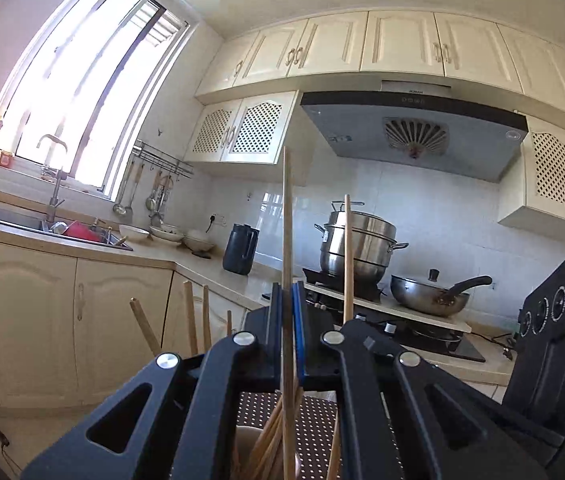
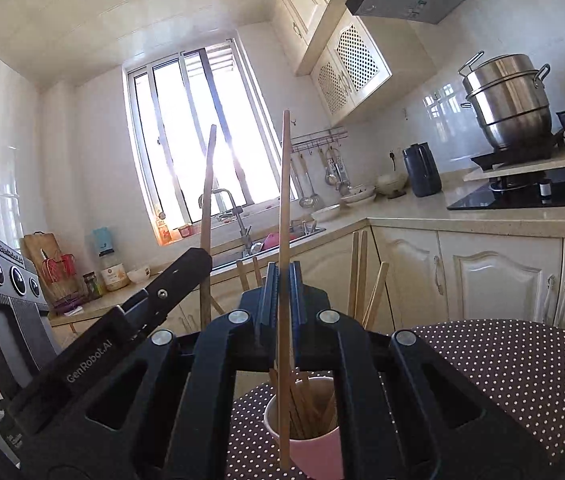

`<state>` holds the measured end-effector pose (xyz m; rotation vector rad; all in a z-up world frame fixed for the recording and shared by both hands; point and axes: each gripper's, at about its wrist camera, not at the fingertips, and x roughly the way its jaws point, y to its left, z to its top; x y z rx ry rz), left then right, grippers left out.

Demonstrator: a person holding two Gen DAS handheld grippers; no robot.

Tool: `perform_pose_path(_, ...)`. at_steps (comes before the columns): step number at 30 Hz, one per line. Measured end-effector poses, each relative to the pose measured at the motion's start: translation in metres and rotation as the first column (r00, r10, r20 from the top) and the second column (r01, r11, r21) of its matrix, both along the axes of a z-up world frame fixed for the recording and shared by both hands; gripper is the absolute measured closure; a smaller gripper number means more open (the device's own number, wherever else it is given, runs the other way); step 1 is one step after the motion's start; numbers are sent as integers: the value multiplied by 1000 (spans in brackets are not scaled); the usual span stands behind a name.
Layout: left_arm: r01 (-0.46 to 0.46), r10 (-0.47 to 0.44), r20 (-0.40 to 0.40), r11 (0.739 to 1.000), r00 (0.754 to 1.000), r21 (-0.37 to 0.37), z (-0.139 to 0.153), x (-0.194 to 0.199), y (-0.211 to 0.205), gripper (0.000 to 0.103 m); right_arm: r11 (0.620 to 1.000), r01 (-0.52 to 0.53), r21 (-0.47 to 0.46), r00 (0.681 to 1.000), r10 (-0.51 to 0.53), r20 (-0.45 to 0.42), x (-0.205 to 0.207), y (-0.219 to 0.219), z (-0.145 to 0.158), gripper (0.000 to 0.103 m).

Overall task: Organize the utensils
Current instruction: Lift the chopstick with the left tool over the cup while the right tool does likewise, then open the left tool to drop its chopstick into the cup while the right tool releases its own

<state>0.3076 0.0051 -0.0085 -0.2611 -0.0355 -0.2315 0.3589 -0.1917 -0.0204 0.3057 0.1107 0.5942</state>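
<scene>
Upright chopstick [image 2: 284, 240] clamped between right tool [image 2: 282, 292] pads, above pink cup [image 2: 322, 448].

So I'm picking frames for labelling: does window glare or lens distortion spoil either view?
Left wrist view: the window is blown out white, cabinets curve from fisheye, and the held chopstick stays sharp. Right wrist view: the window glares behind the other chopstick, darkening it, while the pink cup is clear.

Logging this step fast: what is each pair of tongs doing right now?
Left tongs: closed on a wooden chopstick, held upright.
Right tongs: closed on another chopstick, above the pink cup.
</scene>
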Motion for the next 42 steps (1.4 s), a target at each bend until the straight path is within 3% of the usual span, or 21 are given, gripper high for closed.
perform_pose_path(10,-75,75,21,997,997,18,-21,32,-4,97,999,52,-18,997,-51,51,22,14,-22,97)
perform_pose_path(19,-84,84,12,996,996,18,-38,39,-5,97,998,49,-45,998,-47,44,24,18,-37,97)
perform_pose_path(42,-63,78,-110,989,991,134,-65,2,6,97,977,47,-206,999,-49,-4,-17,23,-56,97)
